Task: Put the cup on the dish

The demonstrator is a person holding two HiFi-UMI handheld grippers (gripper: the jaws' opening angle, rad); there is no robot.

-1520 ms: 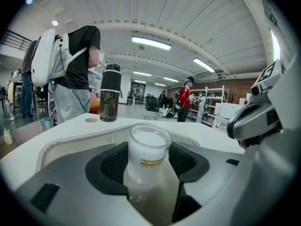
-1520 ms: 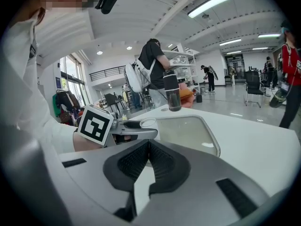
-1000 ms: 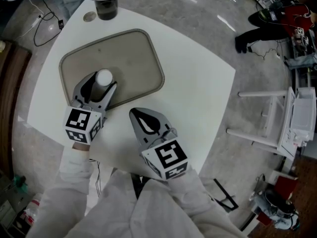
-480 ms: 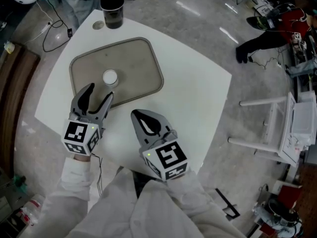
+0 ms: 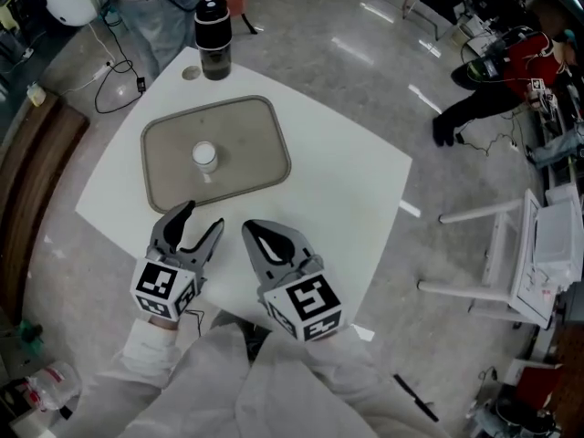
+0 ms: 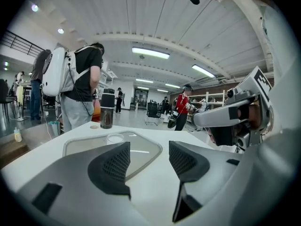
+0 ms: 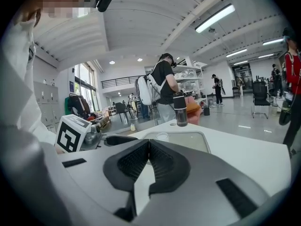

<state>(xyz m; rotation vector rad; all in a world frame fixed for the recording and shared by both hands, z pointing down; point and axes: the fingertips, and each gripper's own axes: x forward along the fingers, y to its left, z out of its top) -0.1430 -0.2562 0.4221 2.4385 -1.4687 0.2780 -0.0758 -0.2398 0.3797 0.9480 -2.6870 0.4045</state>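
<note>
Nearest the body, both white sleeves point(image 5: 274, 381) are drawn in close, and the two tools hang over the near edge of the tabletop point(image 5: 338, 181). The left hand-held gripper point(image 5: 203, 217) is released: its own view shows the two dark ribbed pads standing apart with nothing between them but the white surface beyond. Just beside it, the right hand-held gripper point(image 5: 251, 229) is clenched on nothing, its pads pressed together tip to tip.

Straight ahead of the left jaws, past the near rim of the dish point(image 5: 265, 130), stands the cup point(image 5: 203, 156). It is small, white, upright with its long axis vertical, and it sits inside the dish toward its middle, apart from every rim. It lies well clear of both tools. The left one is the nearer, and its open jaws point almost directly at it, while the right one sits off to the side and aims past the dish's right half.

By how things lie, the placing looks done — the cup rests on the dish and neither tool touches it. Should it need another grasp, the left side has the straight line, with only the low rim to cross.

Beyond the dish, at the far corner, a dark bottle point(image 5: 213, 38) stands beside a small round disc point(image 5: 190, 73), both clear of the dish. Behind them a person point(image 6: 80, 88) with a white backpack stands on the grey floor.
</note>
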